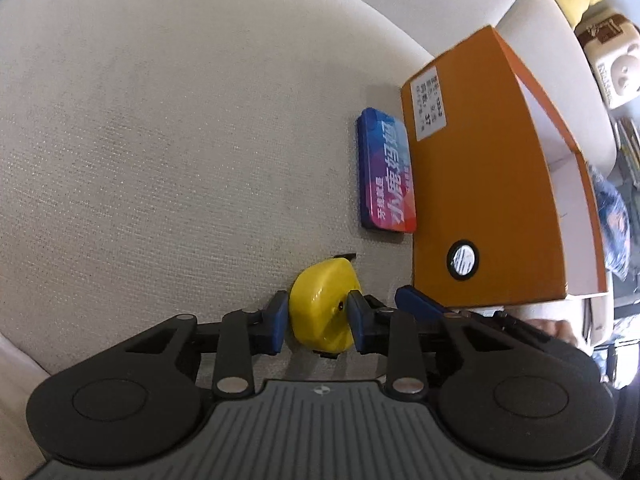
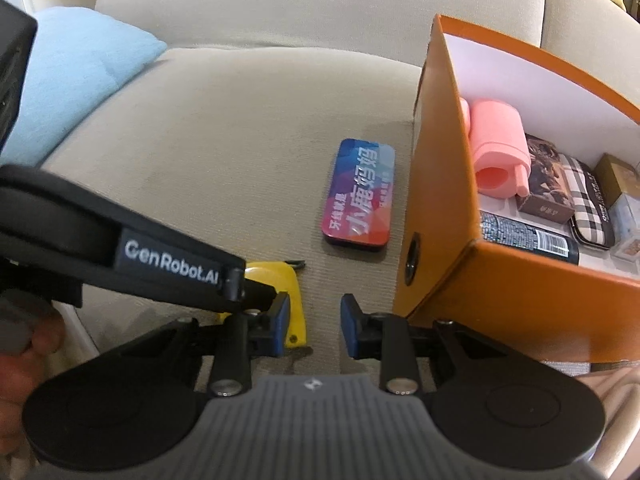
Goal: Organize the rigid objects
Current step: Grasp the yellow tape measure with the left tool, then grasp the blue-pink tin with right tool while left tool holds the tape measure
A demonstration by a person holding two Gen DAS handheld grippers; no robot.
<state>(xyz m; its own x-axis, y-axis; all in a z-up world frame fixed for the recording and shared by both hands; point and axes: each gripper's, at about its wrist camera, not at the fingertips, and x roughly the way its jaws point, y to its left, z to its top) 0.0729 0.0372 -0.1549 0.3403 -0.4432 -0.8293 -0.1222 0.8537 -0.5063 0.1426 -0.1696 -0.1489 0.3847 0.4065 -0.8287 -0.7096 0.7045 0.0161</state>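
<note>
A: Progress check, left to right?

B: Far left, a light blue cushion point(image 2: 76, 68), not part of it. On the sofa seat point(image 1: 168, 152), the left gripper point(image 1: 318, 320) has its blue pads clamped on either side of the yellow tape measure point(image 1: 322, 306), which sits near the front edge, seemingly on the fabric, not lifted.

A: Next?

B: The blue-and-red tin point(image 2: 360, 192) lies flat on the seat, just beside the orange box point(image 2: 436, 184), untouched. The right gripper point(image 2: 316, 326) hovers near the box's near corner, fingers apart, holding nothing.

A: And the box?

B: Already partly filled: pink foam roll point(image 2: 498, 148), dark can point(image 2: 528, 236), brown carton point(image 2: 546, 184), plaid case point(image 2: 588, 208), a few small boxes at far right.

A: So?

B: I'd judge it mostly done. Two loose items left: tape measure gripped, tin waiting.
</note>
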